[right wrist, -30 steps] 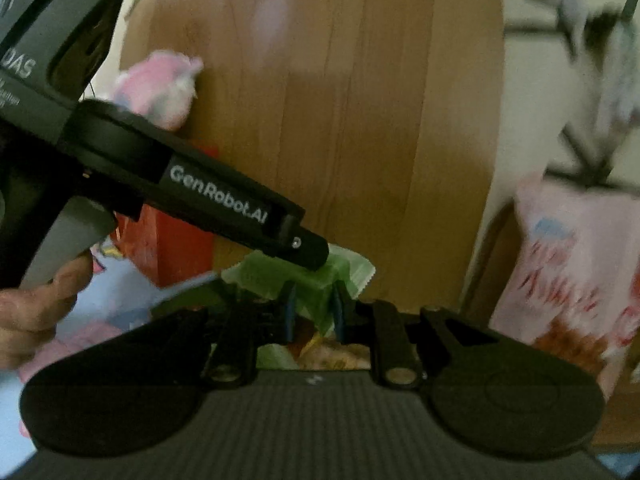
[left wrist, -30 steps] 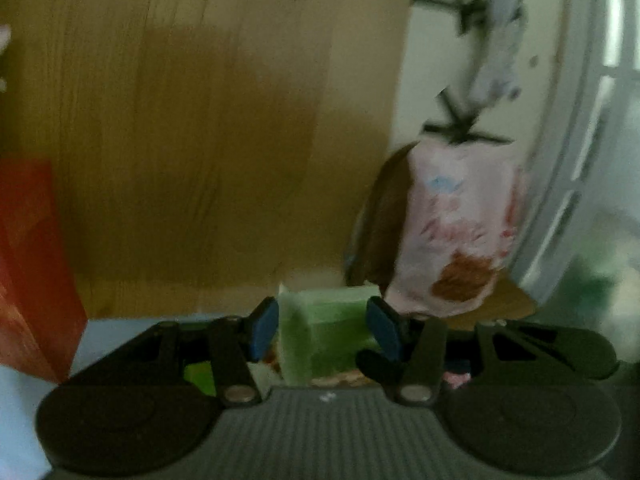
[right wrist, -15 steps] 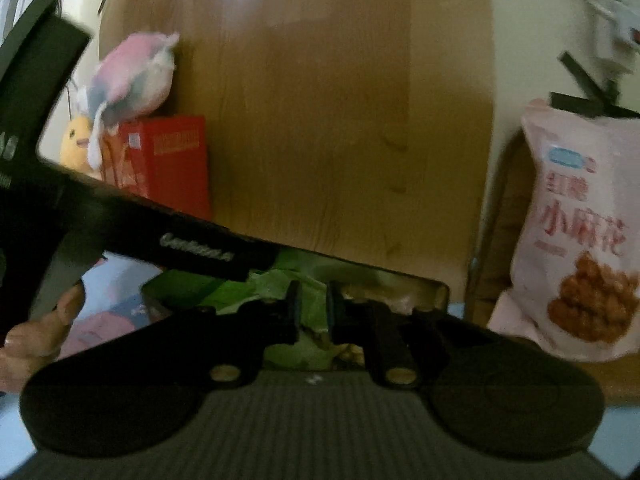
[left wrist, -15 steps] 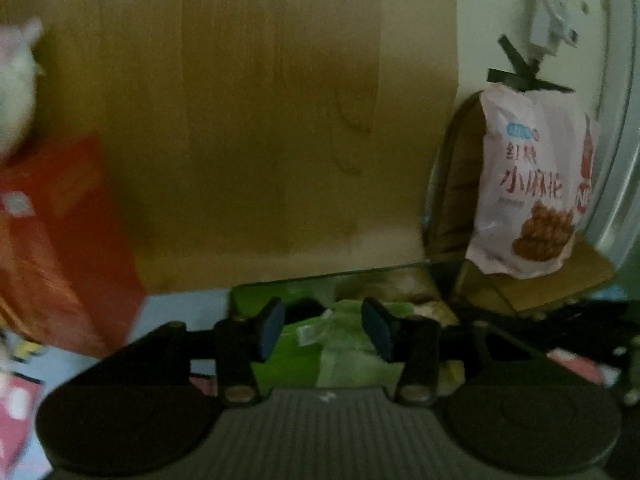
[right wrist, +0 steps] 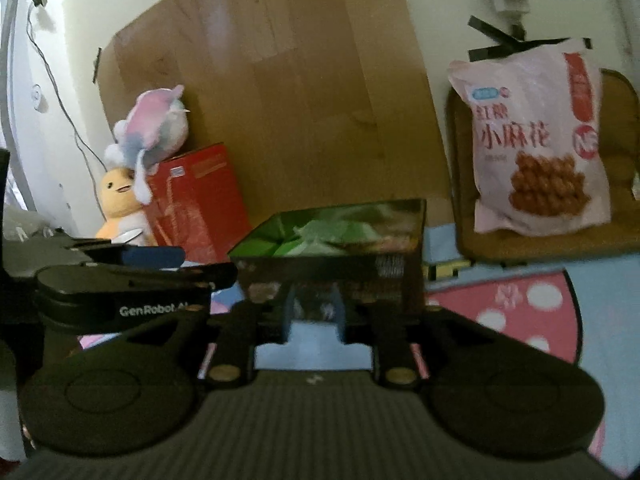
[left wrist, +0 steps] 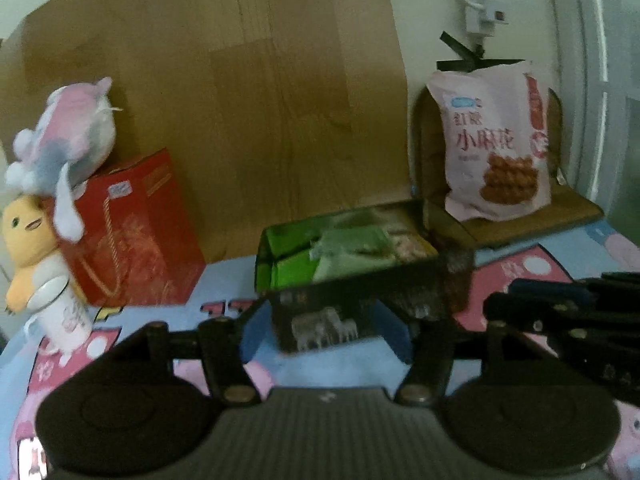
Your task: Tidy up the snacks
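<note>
A dark open box (left wrist: 360,276) (right wrist: 332,272) with a green lining stands on the blue and pink mat. Green snack packets (left wrist: 352,246) (right wrist: 320,234) lie inside it. My left gripper (left wrist: 326,338) is open and empty, just in front of the box. My right gripper (right wrist: 314,312) is open and empty, with a narrow gap, also just short of the box front. The left gripper shows at the left of the right wrist view (right wrist: 132,276), and the right gripper at the right of the left wrist view (left wrist: 568,320).
A pink snack bag (left wrist: 496,148) (right wrist: 540,140) leans on a wooden chair (left wrist: 572,208) at the right. A red gift box (left wrist: 132,232) (right wrist: 196,204), plush toys (left wrist: 60,136) (right wrist: 152,132) and a white cup (left wrist: 60,312) stand at the left. A wooden board (left wrist: 260,100) is behind.
Both grippers have pulled back from the box. The right gripper has let go of the green packet, which now lies in the box. The left gripper has opened wider.
</note>
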Action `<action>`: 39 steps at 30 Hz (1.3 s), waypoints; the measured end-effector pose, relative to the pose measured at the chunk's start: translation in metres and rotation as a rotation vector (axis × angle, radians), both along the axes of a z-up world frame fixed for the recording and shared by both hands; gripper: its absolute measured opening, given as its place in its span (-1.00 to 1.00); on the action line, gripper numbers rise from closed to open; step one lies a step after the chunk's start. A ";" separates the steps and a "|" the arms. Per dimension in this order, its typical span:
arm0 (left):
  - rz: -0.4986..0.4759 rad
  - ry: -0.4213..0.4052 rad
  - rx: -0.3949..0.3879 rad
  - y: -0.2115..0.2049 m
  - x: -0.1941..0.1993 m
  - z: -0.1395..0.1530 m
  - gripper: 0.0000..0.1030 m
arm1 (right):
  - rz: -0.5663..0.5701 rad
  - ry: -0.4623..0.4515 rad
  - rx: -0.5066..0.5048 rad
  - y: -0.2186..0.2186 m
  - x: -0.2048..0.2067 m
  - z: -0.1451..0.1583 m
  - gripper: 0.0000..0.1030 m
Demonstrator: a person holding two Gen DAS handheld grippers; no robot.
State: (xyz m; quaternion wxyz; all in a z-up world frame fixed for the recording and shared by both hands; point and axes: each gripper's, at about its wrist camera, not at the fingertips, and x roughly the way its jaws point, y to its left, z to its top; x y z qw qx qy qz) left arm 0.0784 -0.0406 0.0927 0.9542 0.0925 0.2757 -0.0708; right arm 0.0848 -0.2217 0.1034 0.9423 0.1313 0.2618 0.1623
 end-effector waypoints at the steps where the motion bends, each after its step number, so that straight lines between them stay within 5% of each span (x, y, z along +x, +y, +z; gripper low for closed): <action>1: 0.003 0.000 -0.005 0.002 -0.008 -0.001 0.18 | -0.004 -0.002 0.004 0.001 -0.009 0.000 -0.39; 5: 0.025 -0.020 -0.011 0.007 -0.042 -0.003 0.29 | -0.030 -0.019 0.031 0.002 -0.047 0.002 -0.33; 11: 0.062 -0.062 0.021 0.013 -0.080 -0.008 0.59 | -0.076 -0.048 0.086 0.008 -0.092 0.003 0.05; 16: 0.108 -0.083 0.017 0.023 -0.097 -0.011 0.93 | -0.074 -0.050 0.121 0.015 -0.112 0.003 0.11; 39: 0.117 -0.040 0.024 0.026 -0.115 -0.019 0.99 | -0.129 -0.082 0.129 0.016 -0.131 -0.001 0.34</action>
